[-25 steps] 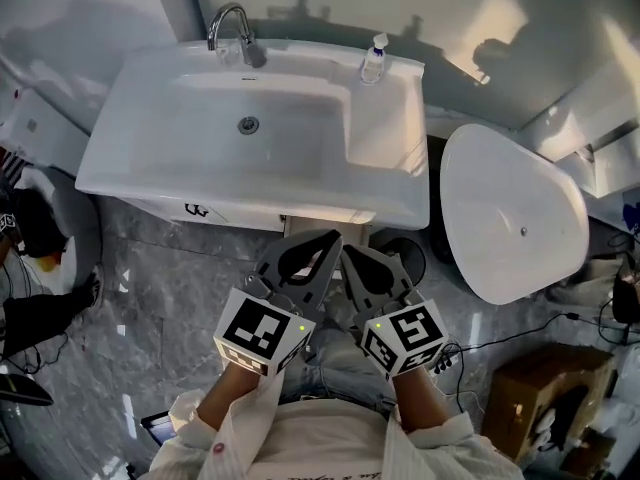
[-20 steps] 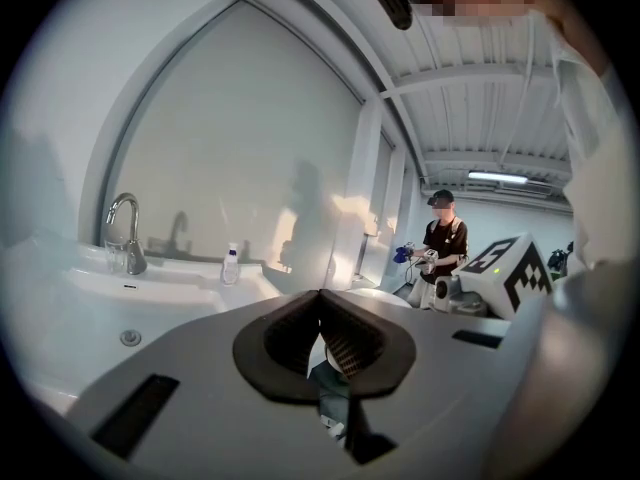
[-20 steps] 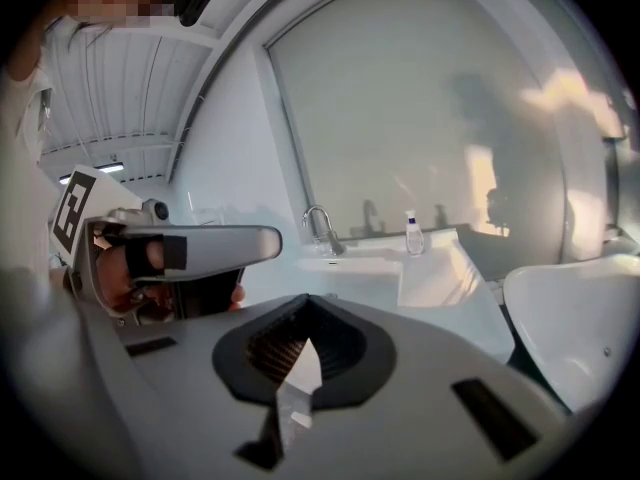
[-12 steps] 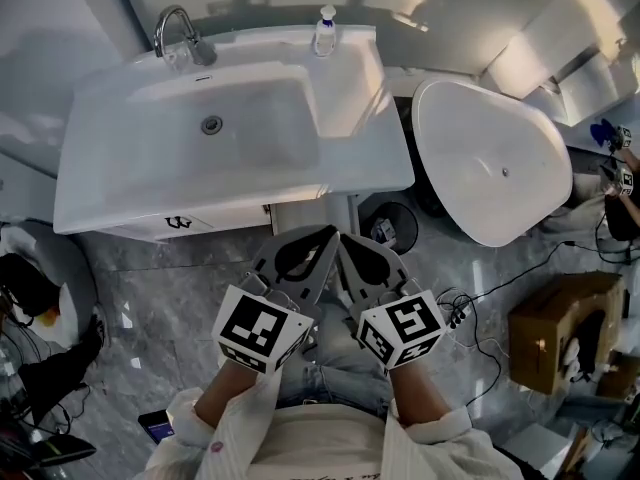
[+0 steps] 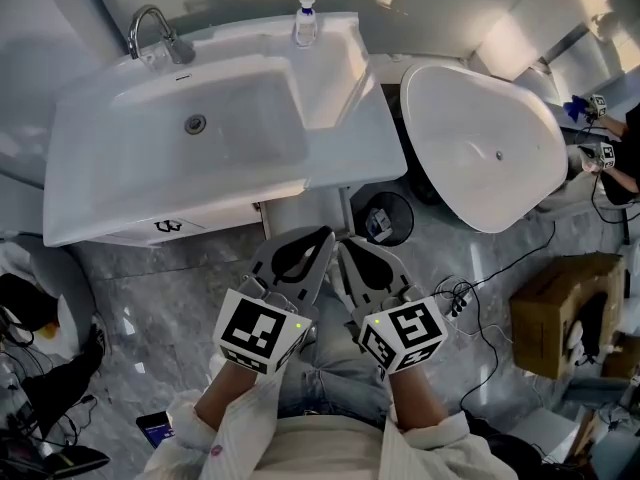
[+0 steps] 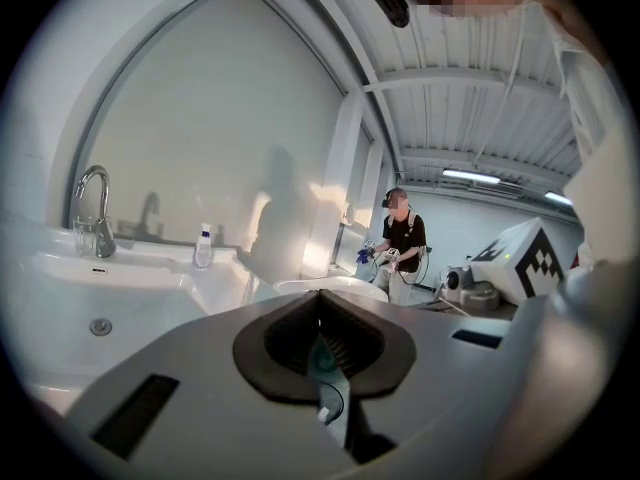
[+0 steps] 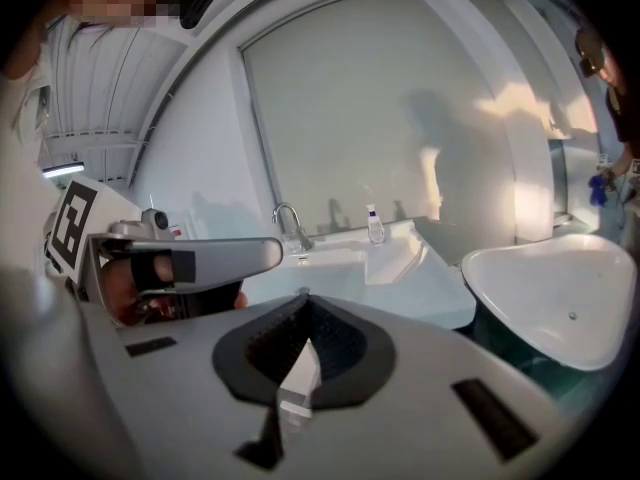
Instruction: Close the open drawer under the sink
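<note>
Drawer front (image 5: pixel 215 216) peeks below sink (image 5: pixel 110 183) rim; I hold L gripper (image 5: pixel 324 238) & R gripper (image 5: pixel 346 245) near sink's front, jaws pressed together, nothing btwn.

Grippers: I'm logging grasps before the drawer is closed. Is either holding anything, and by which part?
Nothing is held. The left gripper and right gripper each have jaws together with nothing between them, short of the sink.
</note>
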The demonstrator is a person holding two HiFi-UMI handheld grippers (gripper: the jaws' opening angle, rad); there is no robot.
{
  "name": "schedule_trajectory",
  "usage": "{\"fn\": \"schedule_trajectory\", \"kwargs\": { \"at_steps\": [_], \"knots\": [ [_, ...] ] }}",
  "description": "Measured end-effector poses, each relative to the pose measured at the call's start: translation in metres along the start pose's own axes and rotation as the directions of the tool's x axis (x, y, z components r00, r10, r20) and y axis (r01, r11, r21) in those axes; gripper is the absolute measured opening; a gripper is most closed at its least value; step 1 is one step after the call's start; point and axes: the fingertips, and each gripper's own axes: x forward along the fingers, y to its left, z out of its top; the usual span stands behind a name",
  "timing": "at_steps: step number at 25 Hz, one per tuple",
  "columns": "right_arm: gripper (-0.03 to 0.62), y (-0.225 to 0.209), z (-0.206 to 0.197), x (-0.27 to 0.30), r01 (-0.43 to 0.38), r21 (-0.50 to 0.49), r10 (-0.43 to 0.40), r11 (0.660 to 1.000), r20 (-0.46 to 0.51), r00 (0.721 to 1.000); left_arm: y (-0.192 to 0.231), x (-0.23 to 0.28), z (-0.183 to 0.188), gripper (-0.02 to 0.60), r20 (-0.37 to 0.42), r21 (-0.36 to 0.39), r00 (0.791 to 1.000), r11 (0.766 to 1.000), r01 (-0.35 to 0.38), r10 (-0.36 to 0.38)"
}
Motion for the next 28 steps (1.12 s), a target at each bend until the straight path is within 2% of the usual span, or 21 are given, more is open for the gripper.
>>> {"fn": "schedule_trajectory", "kwargs": {
  "at_steps": [11, 18, 28],
  "knots": [
    [0.009, -0.024, -0.051, 0.013, 0.036, 0.046, -0.034, 0.998, -0.044, 0.998, 0.022, 0.001, -0.07, 0.015, -0.06, -0.045, 0.996, 0.996, -0.071, 0.068],
    [0.009, -0.042, -0.103, 0.027, 0.063, 0.062, -0.058, 0.996, -0.081, 0.995, 0.031, 0.005, -0.128, 0.015, -0.113, -0.059, 0.99, 0.994, -0.093, 0.086],
    [0.009, -0.056, -0.176, 0.05, 0.056, 0.05, -0.051, 0.997, -0.102, 0.993, 0.047, 0.009, -0.216, 0.015, -0.206, -0.089, 0.971, 0.986, -0.142, 0.121]
  ]
}}
